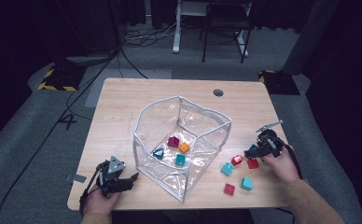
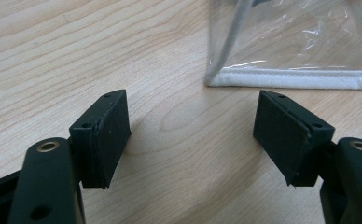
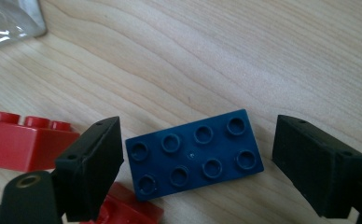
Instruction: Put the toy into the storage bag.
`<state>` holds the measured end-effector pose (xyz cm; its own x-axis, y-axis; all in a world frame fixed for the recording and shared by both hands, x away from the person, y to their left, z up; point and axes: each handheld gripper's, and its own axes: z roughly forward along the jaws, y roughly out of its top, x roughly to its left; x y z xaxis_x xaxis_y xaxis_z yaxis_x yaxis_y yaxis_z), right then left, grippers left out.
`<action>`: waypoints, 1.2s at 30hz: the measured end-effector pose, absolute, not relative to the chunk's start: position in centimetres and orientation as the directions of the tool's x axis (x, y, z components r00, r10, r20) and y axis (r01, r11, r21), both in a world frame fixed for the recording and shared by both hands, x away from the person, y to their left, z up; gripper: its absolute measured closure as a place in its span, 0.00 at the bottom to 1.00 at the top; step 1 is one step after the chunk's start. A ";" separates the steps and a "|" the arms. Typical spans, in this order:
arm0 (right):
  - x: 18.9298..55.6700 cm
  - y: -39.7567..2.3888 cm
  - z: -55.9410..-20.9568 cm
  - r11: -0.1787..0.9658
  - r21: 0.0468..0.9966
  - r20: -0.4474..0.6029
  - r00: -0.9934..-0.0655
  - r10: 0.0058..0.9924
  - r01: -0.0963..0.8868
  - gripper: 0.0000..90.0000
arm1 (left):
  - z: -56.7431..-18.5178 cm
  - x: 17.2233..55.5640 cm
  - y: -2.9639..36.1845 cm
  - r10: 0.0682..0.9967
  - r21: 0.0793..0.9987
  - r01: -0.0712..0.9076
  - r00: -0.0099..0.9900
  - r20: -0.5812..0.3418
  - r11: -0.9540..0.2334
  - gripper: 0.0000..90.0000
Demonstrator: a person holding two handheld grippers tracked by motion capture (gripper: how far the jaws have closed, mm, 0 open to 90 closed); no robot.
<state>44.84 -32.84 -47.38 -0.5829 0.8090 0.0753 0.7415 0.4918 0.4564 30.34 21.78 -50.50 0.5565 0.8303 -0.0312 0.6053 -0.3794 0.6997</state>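
The right hand-held gripper [image 3: 198, 168] is hanging just over the dark blue brick [image 3: 194, 153] near the counter's [image 1: 123, 102] right edge, its jaws spread wide on either side of the brick's short ends without pressing it, likely lining up a pickup. Red bricks [image 3: 20, 142] are lying just beside its left jaw. The left hand-held gripper [image 2: 191, 135] is resting wide and empty at the counter's near-left corner, just beside the clear bag [image 1: 142, 122], probably waiting to steady it.
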 end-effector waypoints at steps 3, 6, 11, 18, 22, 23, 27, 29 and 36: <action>44.6 -32.8 -47.7 0.499 0.461 0.053 -0.584 0.810 0.733 0.18 | -50.5 30.3 21.8 0.831 0.700 0.606 0.555 -0.031 -0.378 0.31; 44.2 -32.6 -47.9 0.516 0.466 0.002 -0.584 0.812 0.718 0.18 | -50.5 30.3 21.8 0.830 0.700 0.605 0.557 -0.030 -0.380 0.31; 44.0 -32.5 -47.7 0.511 0.485 -0.008 -0.581 0.814 0.709 0.30 | -50.5 30.3 21.8 0.830 0.700 0.605 0.557 -0.030 -0.381 0.31; 44.1 -32.5 -47.6 0.481 0.478 -0.001 -0.548 0.837 0.735 0.31 | -50.5 30.3 21.8 0.830 0.700 0.605 0.557 -0.030 -0.380 0.31; 44.2 -32.7 -47.0 0.467 0.487 0.023 -0.545 0.838 0.738 0.31 | -50.5 30.3 21.8 0.830 0.700 0.605 0.557 -0.030 -0.380 0.31; 44.1 -32.7 -46.7 0.462 0.492 0.031 -0.545 0.838 0.738 0.31 | -50.5 30.3 21.8 0.831 0.700 0.605 0.556 -0.030 -0.379 0.31; 44.0 -32.6 -45.5 0.451 0.515 0.051 -0.552 0.833 0.729 0.31 | -50.5 30.3 21.8 0.830 0.700 0.605 0.557 -0.030 -0.380 0.31; 43.9 -32.5 -44.7 0.447 0.529 0.058 -0.556 0.829 0.721 0.31 | -50.5 30.3 21.8 0.830 0.700 0.605 0.557 -0.030 -0.380 0.31; 43.6 -32.2 -42.3 0.432 0.569 0.075 -0.568 0.820 0.699 0.31 | -50.5 30.3 21.8 0.830 0.699 0.605 0.557 -0.030 -0.381 0.31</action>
